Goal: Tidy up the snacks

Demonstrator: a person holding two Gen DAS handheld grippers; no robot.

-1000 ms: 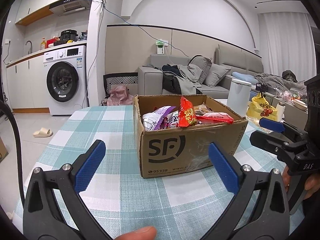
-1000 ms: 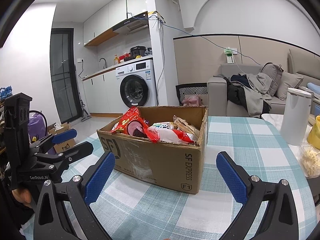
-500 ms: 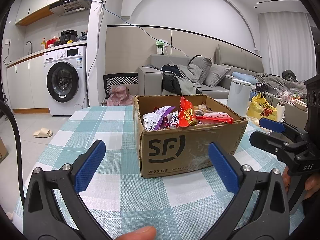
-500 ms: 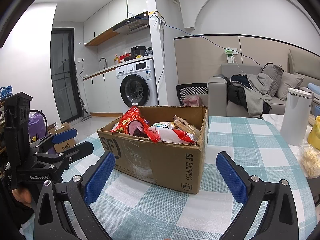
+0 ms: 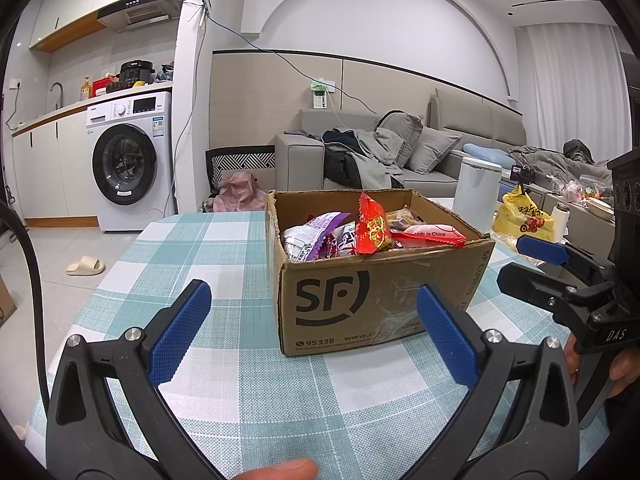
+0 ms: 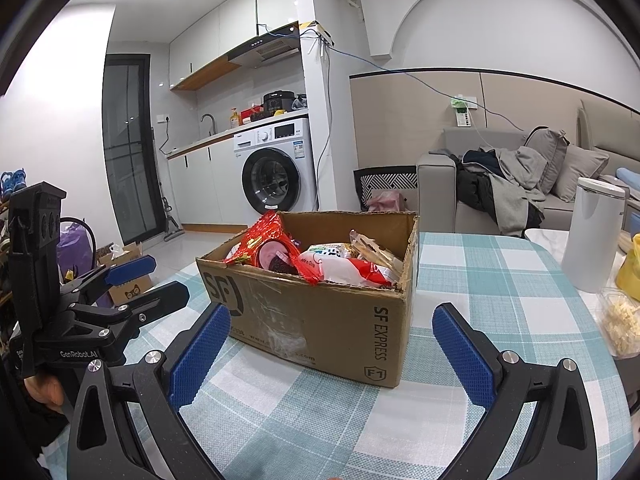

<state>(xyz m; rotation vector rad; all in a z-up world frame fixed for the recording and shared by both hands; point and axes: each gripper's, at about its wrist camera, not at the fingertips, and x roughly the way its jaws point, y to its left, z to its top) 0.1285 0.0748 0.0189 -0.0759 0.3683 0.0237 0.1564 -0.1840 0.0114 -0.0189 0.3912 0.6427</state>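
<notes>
Centre frame in both views: box full of snacks sits on the checked tabletop. Left gripper wide, empty, low in frame, short of the box. Right gripper likewise wide, empty, near the box corner.

One cardboard box is seen ahead of two grippers, left gripper and right gripper. Roughly five snack packets are counted inside; one white canister is seen right of the box.

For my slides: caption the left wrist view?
Open left gripper facing a cardboard box of snacks on a checked table.
</notes>
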